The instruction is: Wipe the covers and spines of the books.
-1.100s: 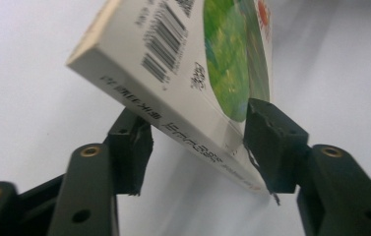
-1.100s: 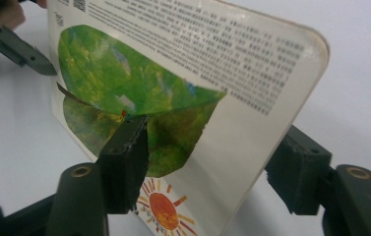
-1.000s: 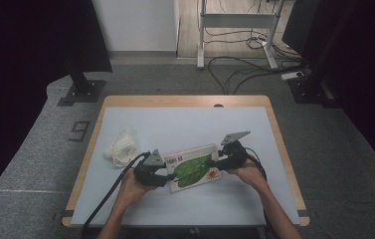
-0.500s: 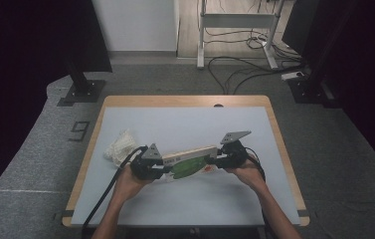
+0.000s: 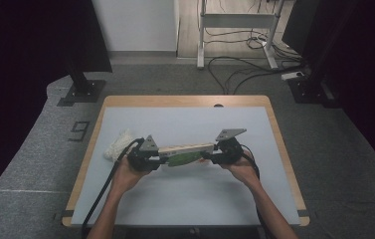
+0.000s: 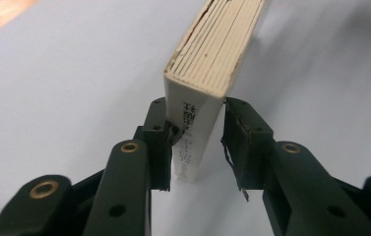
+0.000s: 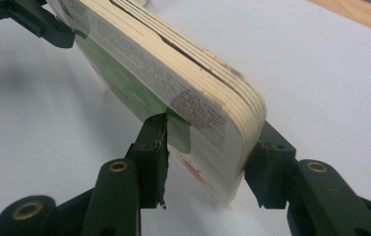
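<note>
Near table centre, toward person's side: book [image 5: 185,153] held up between both grippers, page block upward, green cover facing person, lifted off grey table [image 5: 185,199]. At its left end, left gripper [image 5: 147,158] jaws straddling spine corner; one pad touching cover, other just beside it, so grip uncertain. At its right end, right gripper [image 5: 220,154] jaws pressed against both covers, clamping book. Left of left gripper, near table's left edge: crumpled white bag [image 5: 118,144], apart from book.
</note>
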`<state>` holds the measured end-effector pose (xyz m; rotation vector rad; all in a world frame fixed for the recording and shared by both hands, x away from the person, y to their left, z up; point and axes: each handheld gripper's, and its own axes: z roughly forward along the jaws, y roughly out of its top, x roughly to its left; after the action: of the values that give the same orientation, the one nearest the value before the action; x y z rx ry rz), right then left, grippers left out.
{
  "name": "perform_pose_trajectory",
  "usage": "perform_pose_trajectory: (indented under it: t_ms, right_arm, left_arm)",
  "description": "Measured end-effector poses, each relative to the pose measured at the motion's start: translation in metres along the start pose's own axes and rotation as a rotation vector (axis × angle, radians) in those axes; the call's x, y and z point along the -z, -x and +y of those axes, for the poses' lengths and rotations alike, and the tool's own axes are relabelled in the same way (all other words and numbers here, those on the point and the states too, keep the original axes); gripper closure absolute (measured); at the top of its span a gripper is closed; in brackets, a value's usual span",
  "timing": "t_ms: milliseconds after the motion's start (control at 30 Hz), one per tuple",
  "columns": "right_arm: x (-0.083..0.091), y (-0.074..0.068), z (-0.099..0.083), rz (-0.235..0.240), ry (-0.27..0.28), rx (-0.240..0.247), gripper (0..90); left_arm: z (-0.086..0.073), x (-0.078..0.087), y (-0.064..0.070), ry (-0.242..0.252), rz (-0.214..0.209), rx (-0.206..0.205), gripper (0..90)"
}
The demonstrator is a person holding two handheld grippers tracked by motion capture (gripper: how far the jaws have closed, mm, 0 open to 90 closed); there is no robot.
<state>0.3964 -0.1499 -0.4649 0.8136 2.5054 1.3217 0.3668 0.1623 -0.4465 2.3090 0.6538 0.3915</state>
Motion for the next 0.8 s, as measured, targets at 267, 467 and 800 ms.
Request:
perform_pose_trajectory:
  t_ms: [267,467,800]
  right_arm:
    - [-0.008,0.003,0.008,-0.039,0.013,0.022,54.8]
    - [-0.014,0.002,0.007,-0.061,0.001,0.036,54.8]
    - [-0.010,0.000,0.001,-0.031,-0.005,0.031,53.8]
  left_arm:
    - [0.000,-0.005,-0.010,0.012,0.058,0.000,61.7]
    - [-0.002,-0.012,-0.010,-0.008,0.071,0.002,60.5]
    - [-0.004,-0.009,-0.006,0.001,0.030,0.013,58.6]
